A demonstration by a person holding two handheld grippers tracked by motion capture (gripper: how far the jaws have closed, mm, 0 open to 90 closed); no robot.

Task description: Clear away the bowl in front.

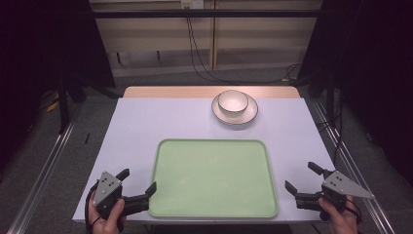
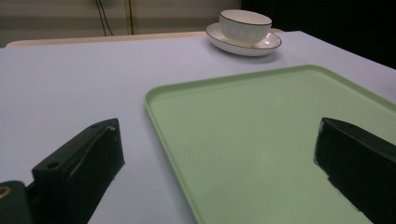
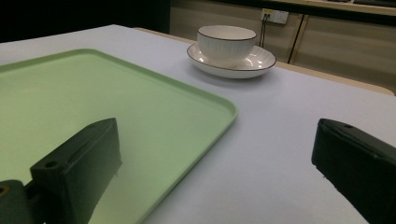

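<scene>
In the high view, a pale green tray (image 1: 213,178) lies on the near half of the white bench (image 1: 146,122), its long side running across. The left hand-held gripper (image 1: 138,181) sits at the bench's near left corner, held by the person's left hand (image 1: 108,219), with its jaws spread wide and nothing between them. One jaw tip reaches the tray's left rim near the front corner; the other points up over bare bench just beside the tray. The right hand-held gripper (image 1: 302,177) is at the near right corner, in the right hand (image 1: 336,217), its jaws likewise spread and empty, pointing toward the tray's right rim and lying just off it. At the far side of the bench, well apart from both grippers, a white bowl (image 1: 232,102) stands upright in a white saucer (image 1: 249,113).

In the left gripper view, the two black jaws rise from the bottom corners, released and far apart. The tray's (image 2: 261,140) near left corner lies between them: the left jaw is over white bench, the right jaw over the green surface. The dark-rimmed bowl (image 2: 244,25) on its saucer (image 2: 271,43) stands far ahead, beyond the tray's far edge.

In the right gripper view, the jaws are again wide and empty. The left jaw hangs over the tray (image 3: 93,93), the right one over bare bench (image 3: 280,140), with the tray's rounded corner ahead and between them. The bowl (image 3: 226,42) and saucer (image 3: 259,60) stand beyond that corner, apart from the tray.
</scene>
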